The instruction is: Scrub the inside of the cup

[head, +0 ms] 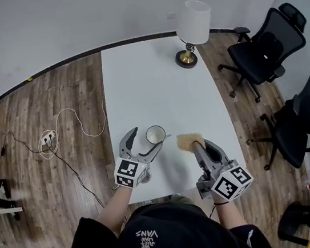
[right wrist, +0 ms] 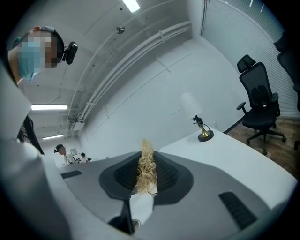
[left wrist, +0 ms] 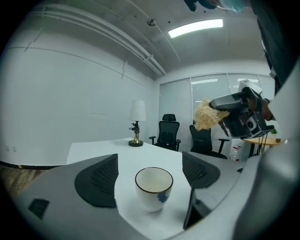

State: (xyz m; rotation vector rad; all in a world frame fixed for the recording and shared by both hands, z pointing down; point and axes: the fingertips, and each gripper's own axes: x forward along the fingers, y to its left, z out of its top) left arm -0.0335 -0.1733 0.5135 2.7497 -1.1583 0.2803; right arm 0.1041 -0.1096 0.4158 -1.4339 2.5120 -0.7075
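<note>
- The small white ceramic cup with a dark rim and a blue mark (head: 155, 134) stands upright and empty near the bench's near edge, left of its middle.
- The left gripper (head: 144, 142) has its jaws spread wide, one on each side of the cup, and neither appears to touch it, so nothing holds the cup.
- The right gripper (head: 200, 149) has its jaws pressed tight on a tan, curly fibre scrubber (head: 189, 141). A tuft sticks out past the tips, just to the right of the cup and raised above the bench.
- Risk: if the scrubber pushes in before the left jaws close, the loose cup is likely to skid or tip. Being so close to the near edge, it could go over onto the floor.
- Risk: the glazed wall looks slippery. An off-centre squeeze could shove the cup sideways rather than seat it.
- Risk: only a thin strip of fibre is pinched. Hard twisting inside the cup could drag the scrubber free, or bring the jaw tips against the rim.
- The white rectangular bench (head: 161, 85) is smooth, with little to check a slide.
- A brass-footed table lamp with a white shade (head: 192, 28) stands at its far right corner.
- Brown wood-plank floor (head: 54, 106) surrounds it. Black office chairs (head: 265, 49) stand beyond the right edge, and a white cable and socket strip (head: 47, 139) lie to the left.
</note>
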